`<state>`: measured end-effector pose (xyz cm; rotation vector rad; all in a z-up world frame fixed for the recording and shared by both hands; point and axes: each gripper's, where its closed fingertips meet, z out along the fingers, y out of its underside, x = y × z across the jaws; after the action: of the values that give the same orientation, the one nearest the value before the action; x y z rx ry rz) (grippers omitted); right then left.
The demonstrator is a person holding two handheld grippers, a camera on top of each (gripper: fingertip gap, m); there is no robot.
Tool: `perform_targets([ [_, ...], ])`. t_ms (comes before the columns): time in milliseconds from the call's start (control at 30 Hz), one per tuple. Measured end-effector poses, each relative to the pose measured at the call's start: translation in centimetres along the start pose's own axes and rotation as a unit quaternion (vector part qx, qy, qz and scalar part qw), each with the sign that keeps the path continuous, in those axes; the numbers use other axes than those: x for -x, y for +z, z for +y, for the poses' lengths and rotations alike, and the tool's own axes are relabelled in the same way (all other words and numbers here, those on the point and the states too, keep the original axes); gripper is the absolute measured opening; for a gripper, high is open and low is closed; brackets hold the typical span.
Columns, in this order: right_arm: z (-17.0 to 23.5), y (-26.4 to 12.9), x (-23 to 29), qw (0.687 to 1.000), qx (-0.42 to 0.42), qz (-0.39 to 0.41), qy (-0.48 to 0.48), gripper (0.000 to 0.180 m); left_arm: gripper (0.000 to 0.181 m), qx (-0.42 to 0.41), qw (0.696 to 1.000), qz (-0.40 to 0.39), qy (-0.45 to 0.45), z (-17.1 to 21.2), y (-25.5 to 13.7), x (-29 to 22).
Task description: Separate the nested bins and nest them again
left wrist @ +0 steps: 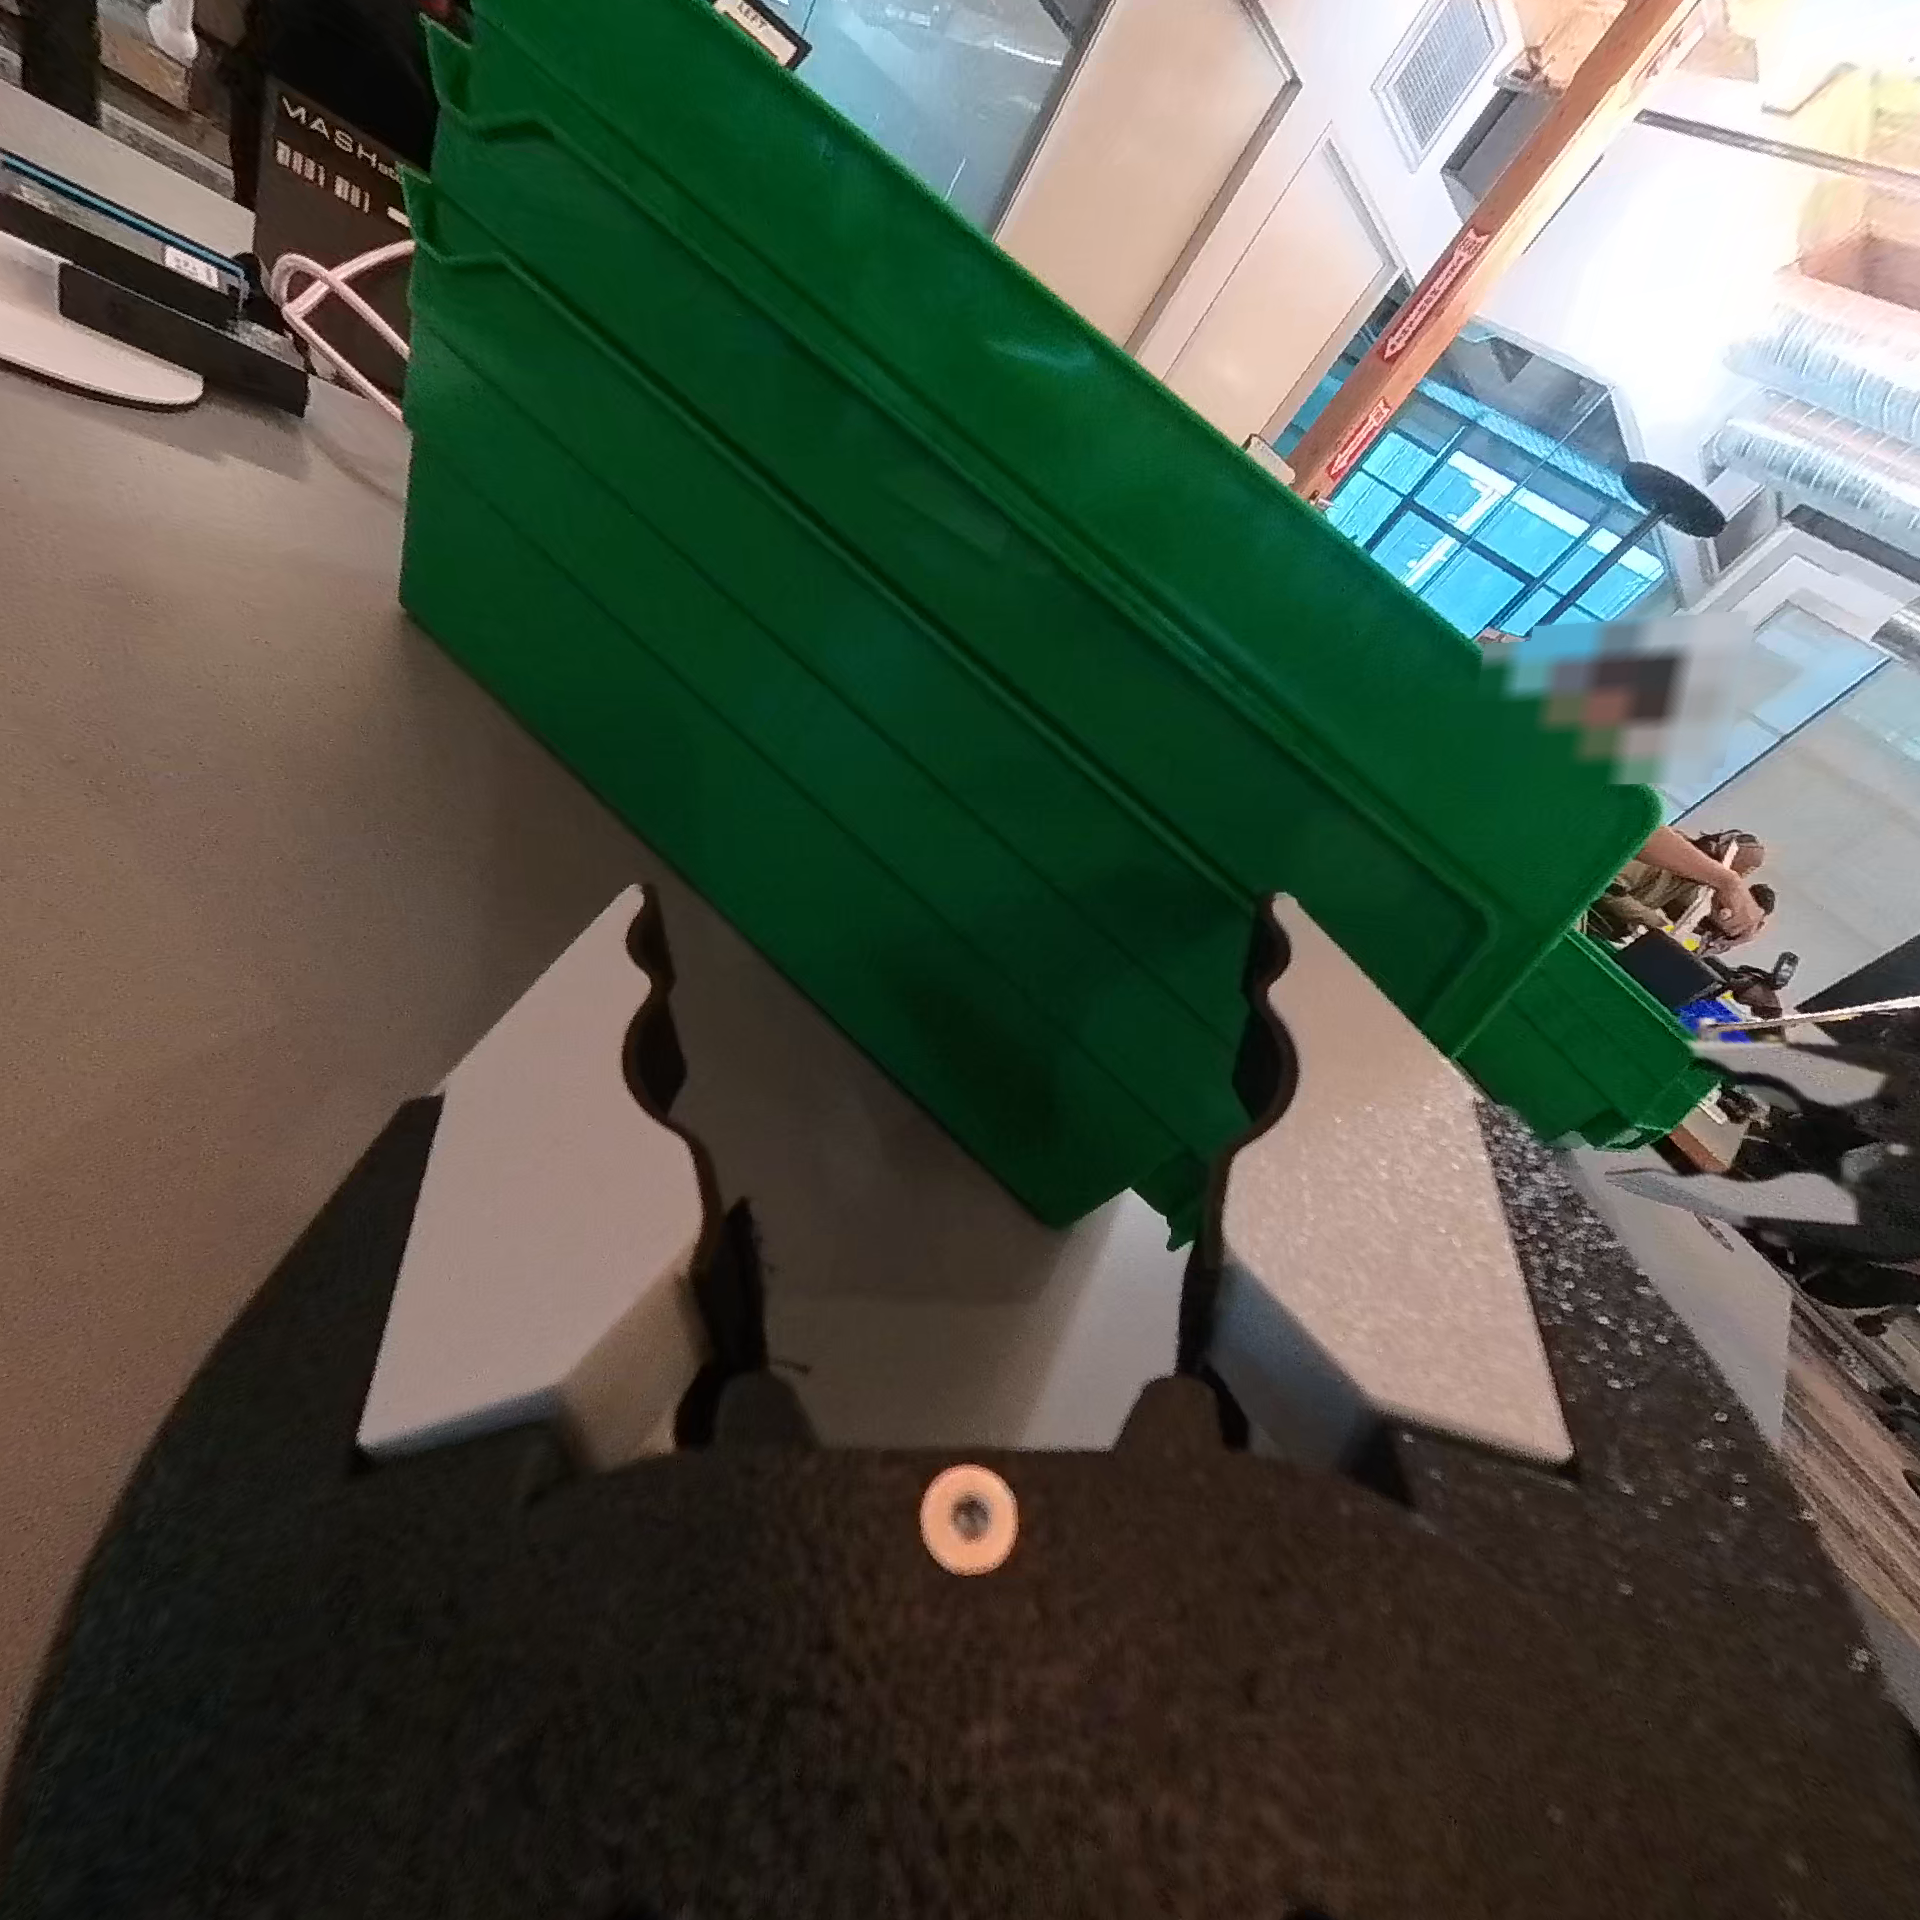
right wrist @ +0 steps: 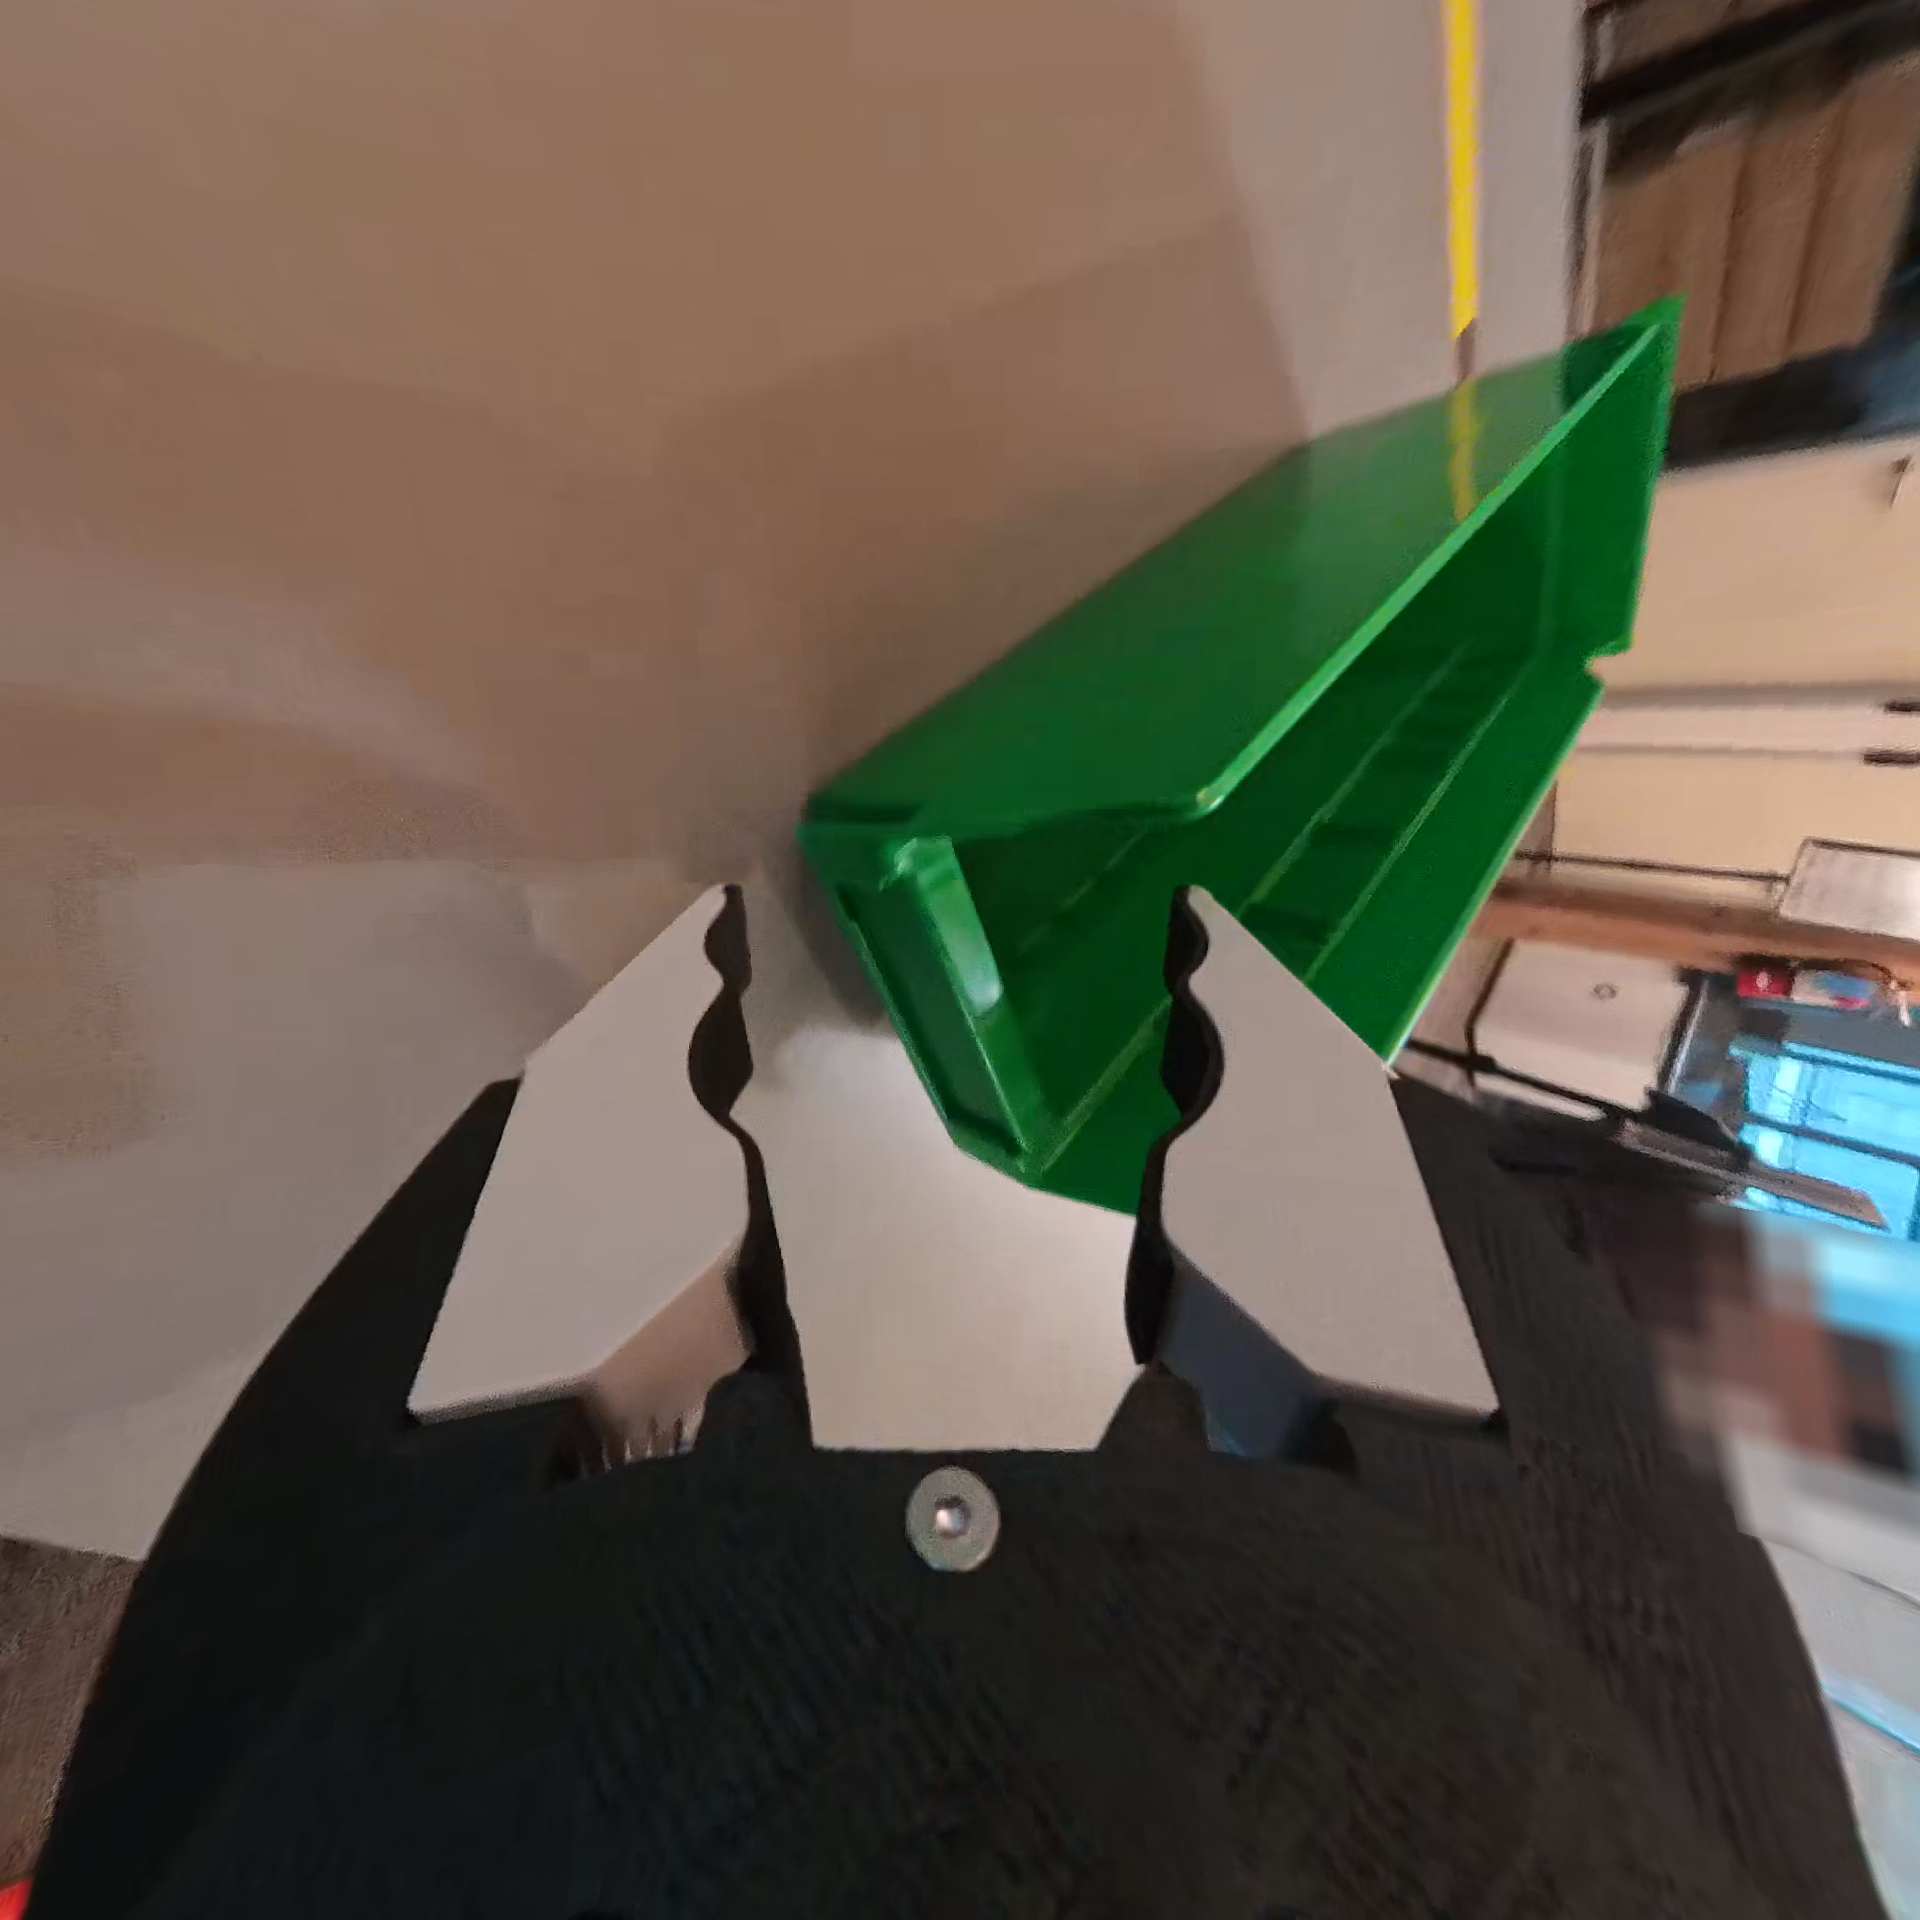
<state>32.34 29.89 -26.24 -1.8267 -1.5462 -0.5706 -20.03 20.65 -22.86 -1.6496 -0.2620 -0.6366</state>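
- Left hand-held gripper (left wrist: 956, 1039): fingers spread, nothing between them; the near corner of the green bins (left wrist: 831, 623) lies just ahead, partly behind one finger (left wrist: 1351, 1195).
- Bins: nested stack, resting on the grey tabletop (left wrist: 208, 779).
- Right hand-held gripper (right wrist: 956, 1029): fingers spread, gripping nothing; the bins' (right wrist: 1195, 644) end sits just ahead of the fingertips.
- Right view is motion-blurred; contact with the bins cannot be told.

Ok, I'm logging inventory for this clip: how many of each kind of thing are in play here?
Green plastic nested bins: at least 3 by their stepped rims; exact count unclear
Handheld grippers: 2 (left gripper, right gripper)
Total: at least 5
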Motion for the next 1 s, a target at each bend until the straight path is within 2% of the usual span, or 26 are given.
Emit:
perform_targets([
  [167,4.5,2.3,-0.3,0.991,0.126,0.0,-0.036,0.063,0.108,-0.004,1.0,0.003,-0.005,-0.1,-0.1,0.0],
  [267,4.7,3.0,0.2,0.988,0.139,-0.013,-0.059,0.033,0.107,-0.003,1.0,0.005,-0.006,-0.1,-0.1,0.0],
  [300,4.6,3.2,0.2,0.988,0.14,-0.013,-0.063,0.029,0.107,-0.004,1.0,0.005,-0.007,-0.1,-0.1,0.0],
  [467,1.8,2.9,0.3,0.994,0.108,-0.007,-0.035,0.028,0.106,-0.003,1.0,0.006,-0.007,-0.1,-0.1,0.0],
  [567,-0.3,2.1,-0.6,0.992,0.1,0.036,-0.071,0.027,0.106,-0.003,1.0,0.006,-0.006,-0.1,0.0,-0.1],
  [700,-5.8,-0.2,-2.8,0.991,0.055,0.092,-0.084,0.027,0.105,-0.003,1.0,0.008,-0.008,-0.1,0.0,-0.1],
  [833,-14.6,-4.1,-4.6,0.983,-0.021,0.136,-0.121,0.027,0.105,-0.002,1.0,0.008,-0.007,-0.1,0.0,-0.2],
  [1000,-27.2,-8.7,-2.7,0.968,-0.168,0.091,-0.162,0.027,0.105,-0.004,1.0,0.012,-0.011,-0.2,0.0,-0.3],
])
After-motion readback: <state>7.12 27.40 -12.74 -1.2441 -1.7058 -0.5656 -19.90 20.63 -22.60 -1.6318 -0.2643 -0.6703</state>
